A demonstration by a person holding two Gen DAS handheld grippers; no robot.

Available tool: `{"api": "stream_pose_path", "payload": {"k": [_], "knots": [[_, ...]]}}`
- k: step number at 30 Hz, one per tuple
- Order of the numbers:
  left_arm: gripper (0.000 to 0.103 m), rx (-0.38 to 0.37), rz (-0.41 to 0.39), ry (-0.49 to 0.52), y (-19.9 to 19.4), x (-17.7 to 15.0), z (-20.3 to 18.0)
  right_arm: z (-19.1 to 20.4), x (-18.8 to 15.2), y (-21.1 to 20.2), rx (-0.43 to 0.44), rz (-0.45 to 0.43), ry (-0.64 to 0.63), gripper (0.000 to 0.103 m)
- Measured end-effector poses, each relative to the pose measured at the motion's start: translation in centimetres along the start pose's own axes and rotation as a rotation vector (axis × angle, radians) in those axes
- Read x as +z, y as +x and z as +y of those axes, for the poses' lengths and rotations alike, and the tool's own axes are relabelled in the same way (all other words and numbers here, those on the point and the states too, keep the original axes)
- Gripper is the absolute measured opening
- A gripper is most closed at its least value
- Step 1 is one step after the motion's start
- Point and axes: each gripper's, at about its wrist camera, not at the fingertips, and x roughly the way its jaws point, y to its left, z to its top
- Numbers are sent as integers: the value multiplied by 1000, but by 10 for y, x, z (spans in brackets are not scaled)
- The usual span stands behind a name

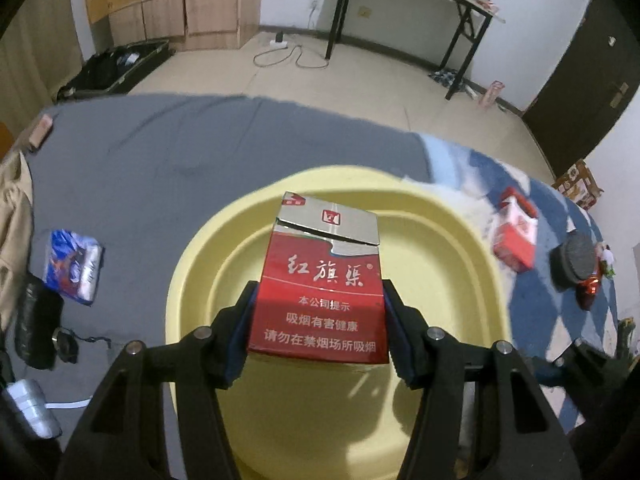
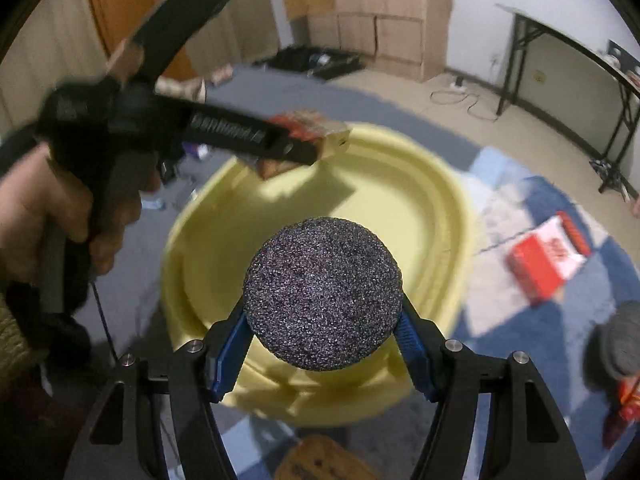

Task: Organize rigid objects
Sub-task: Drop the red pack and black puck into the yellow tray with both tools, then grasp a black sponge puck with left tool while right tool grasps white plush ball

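Note:
My left gripper is shut on a red cigarette pack with a silver lid and holds it above the yellow basin. In the right wrist view the left gripper holds that pack over the far rim of the basin. My right gripper is shut on a dark speckled round disc, held above the basin's near side. The basin looks empty inside.
A red-and-white cigarette pack and another dark round disc lie on the blue patterned cloth at the right. A blue packet and black items lie on the grey sheet at the left.

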Motion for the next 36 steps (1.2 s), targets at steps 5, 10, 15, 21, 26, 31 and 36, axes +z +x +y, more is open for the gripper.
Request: {"api": "stream_pose_path", "payload": {"k": [5,10,15,21,26,31,36], "knots": [[59,-33,28,-39,28,-17,20,11,2,41,-30,56,-64,67],[60,-54,15,-1,42,-25,17,17,1,53,-64,31,-89,68],[78,-54,-44,-31,24,-21,14,26,3,53,-44,29,-52,87],[103,-112,-116,17,-25,1,-22,-8,-22,-24,-13,-104,66,103],[103,-181,-117,178,-63,20,-104,-96,-71,-106,-113,-176,242,103],[103,-293,-89,219,-78,28,-194,-205,-133,-174,-285,-182,474,103],[103,-314,-16,261,-53,18,-268,-282,-177,-221,-420,-228,643,103]]}}
